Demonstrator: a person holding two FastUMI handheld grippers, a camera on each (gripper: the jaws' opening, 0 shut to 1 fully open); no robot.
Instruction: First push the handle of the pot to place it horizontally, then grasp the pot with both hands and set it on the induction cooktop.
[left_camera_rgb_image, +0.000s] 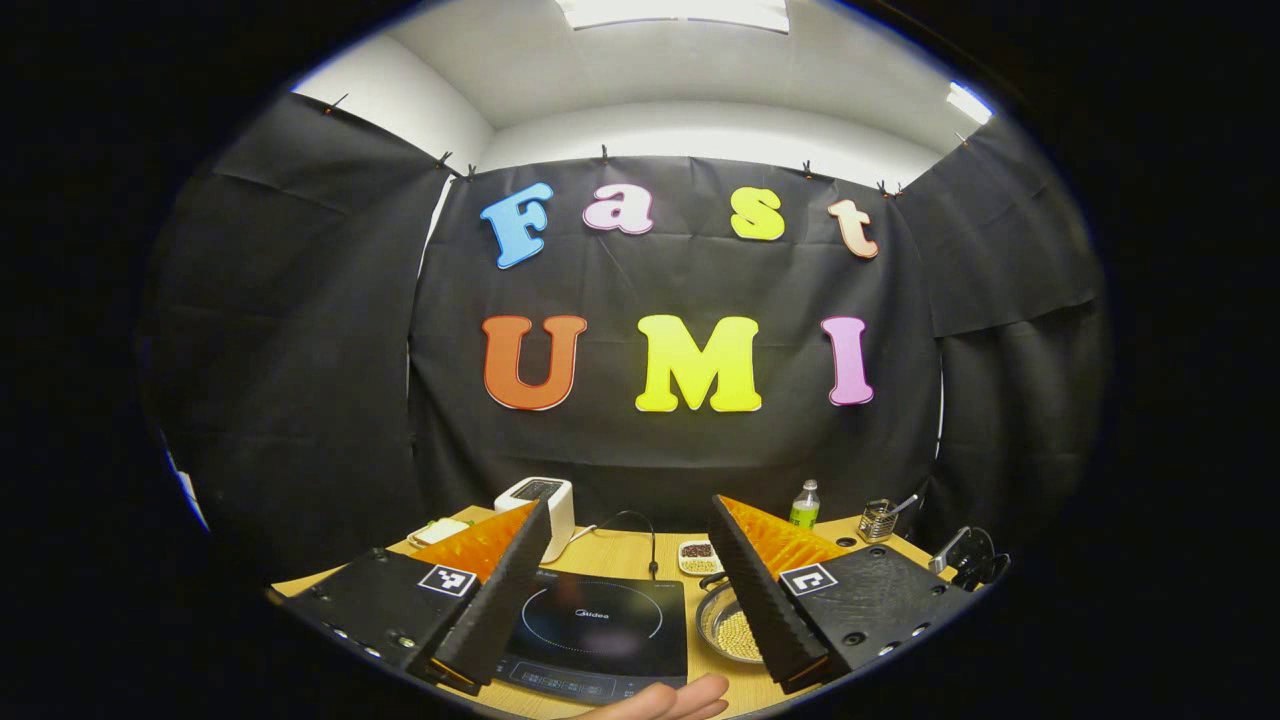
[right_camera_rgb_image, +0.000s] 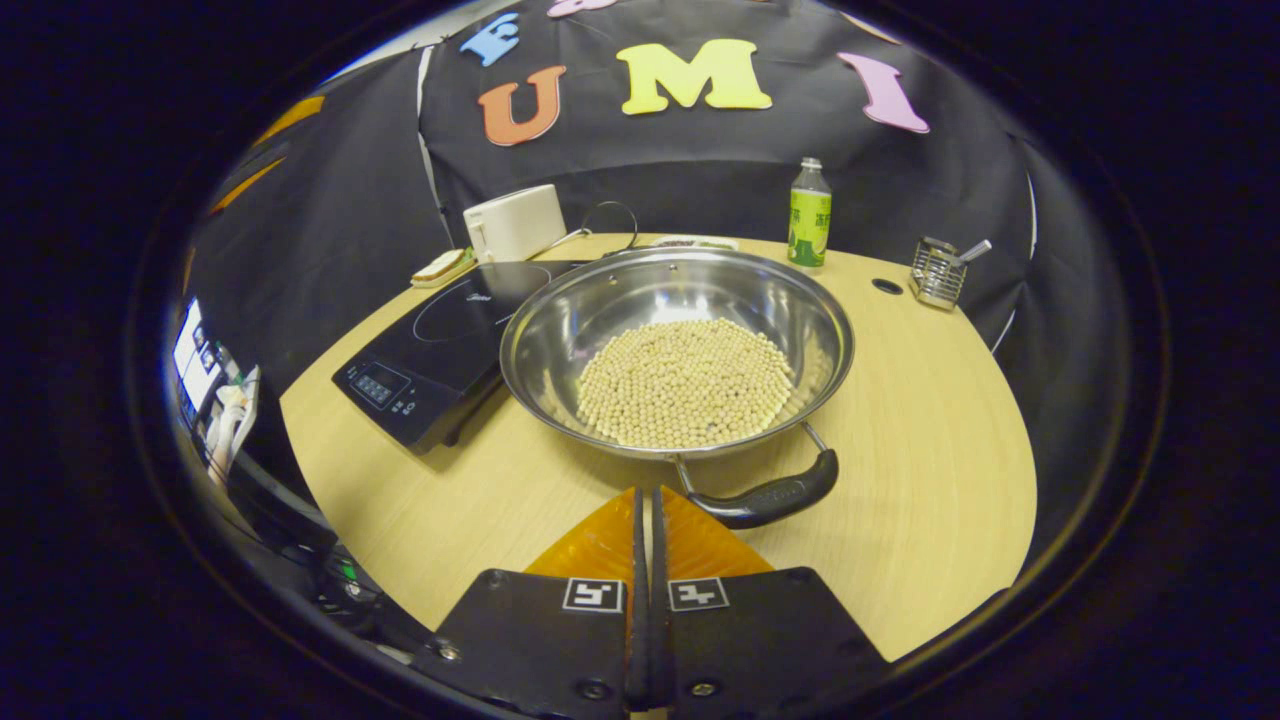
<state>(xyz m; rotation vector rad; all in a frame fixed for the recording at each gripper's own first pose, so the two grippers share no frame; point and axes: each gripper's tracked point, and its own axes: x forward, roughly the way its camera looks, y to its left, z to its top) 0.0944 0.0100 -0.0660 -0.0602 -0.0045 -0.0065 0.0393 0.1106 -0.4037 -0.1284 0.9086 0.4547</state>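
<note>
Two grippers share this job, and the right gripper (right_camera_rgb_image: 645, 500) is the nearer one: its fingers are pressed together with nothing between them, and their tips sit just beside the left end of the pot's handle (right_camera_rgb_image: 765, 500). That handle is a dark, smooth, curved loop on thin wire brackets, and it runs across the right gripper view, slanting up toward the right, so one end lies closer to the tool than the other. Judging by that slant, the coming push likely has to meet the handle from the side to level it. The pot (right_camera_rgb_image: 680, 345) is a wide, shallow, shiny steel bowl resting on the pale wood-grain table (right_camera_rgb_image: 930, 480), its bottom covered with small round beige beans (right_camera_rgb_image: 685, 385). It sits just right of the flat, glossy black cooktop (right_camera_rgb_image: 440, 350), rim close to the cooktop's edge. The left gripper (left_camera_rgb_image: 625, 570) is held higher and farther back, fingers spread wide and empty, their inner faces ribbed; between them in the left gripper view lie the cooktop (left_camera_rgb_image: 600, 625) and part of the pot (left_camera_rgb_image: 725, 625).
</note>
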